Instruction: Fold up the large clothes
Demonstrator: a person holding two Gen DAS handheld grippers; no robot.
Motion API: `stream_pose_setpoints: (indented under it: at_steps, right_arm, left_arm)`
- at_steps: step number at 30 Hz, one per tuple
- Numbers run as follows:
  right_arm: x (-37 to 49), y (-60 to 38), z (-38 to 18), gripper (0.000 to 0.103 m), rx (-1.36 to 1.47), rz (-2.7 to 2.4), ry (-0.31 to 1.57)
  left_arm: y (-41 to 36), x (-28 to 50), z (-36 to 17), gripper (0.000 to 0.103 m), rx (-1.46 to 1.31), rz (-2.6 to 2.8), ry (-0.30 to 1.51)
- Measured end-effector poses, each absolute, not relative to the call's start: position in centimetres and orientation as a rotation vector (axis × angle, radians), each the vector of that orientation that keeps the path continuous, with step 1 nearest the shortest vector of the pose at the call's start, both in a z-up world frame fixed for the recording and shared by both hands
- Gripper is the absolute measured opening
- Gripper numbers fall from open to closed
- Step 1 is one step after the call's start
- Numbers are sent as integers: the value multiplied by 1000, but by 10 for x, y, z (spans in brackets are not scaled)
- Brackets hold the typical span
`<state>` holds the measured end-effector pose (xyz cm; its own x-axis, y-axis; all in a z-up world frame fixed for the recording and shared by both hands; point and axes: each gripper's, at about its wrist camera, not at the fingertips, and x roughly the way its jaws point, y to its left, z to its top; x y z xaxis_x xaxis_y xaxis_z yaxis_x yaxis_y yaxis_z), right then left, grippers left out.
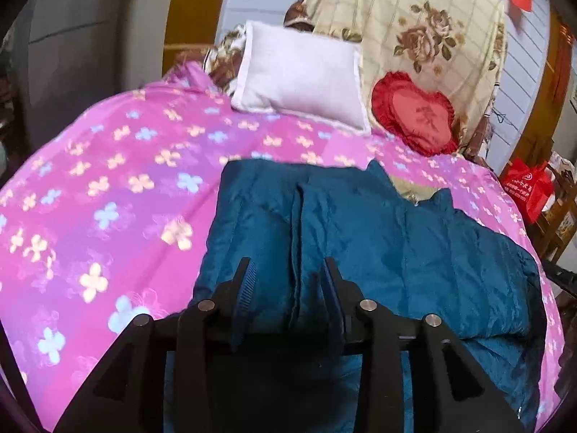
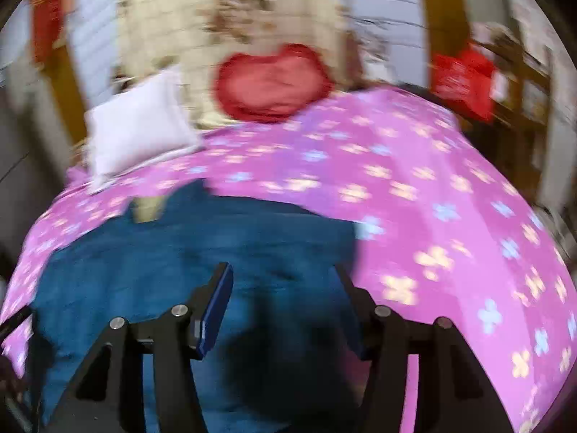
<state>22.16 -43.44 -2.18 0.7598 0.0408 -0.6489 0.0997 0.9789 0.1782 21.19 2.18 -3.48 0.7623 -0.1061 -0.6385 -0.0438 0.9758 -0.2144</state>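
A large dark blue padded garment [image 1: 360, 238] lies spread on a pink flowered bed cover [image 1: 108, 187]. My left gripper [image 1: 286, 267] is open above the garment's left part, with a raised fold of blue fabric between its fingers. In the blurred right wrist view the same garment [image 2: 180, 252] lies at the lower left on the pink cover [image 2: 450, 216]. My right gripper [image 2: 283, 274] is open wide above the garment's right edge, with nothing gripped.
A white pillow [image 1: 303, 75] and a red heart-shaped cushion [image 1: 414, 112] lie at the head of the bed against a cream floral quilt [image 1: 414, 18]. A red bag [image 1: 526, 187] sits on wooden furniture to the right. The bed's edge drops off to the left.
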Motion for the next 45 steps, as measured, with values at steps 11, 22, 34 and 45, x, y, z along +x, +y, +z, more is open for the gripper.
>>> stream_pose_setpoints:
  at_steps: [11,22,34,45]
  right_arm:
    - [292,-325,-76,66,0,79,837]
    - [246,-345,-58,69,59,116,810]
    - [238,-346,-81,70,15,84,870]
    - [218,-407,-87,71,90,-61,877]
  left_arm:
    - [7,232,-67,20,-119,-42,803]
    - [4,228,-68,20,-106,-33,808]
    - [0,228,-71,20,-92,-31,807]
    - [-2,228,-75,23,-69,-23,801]
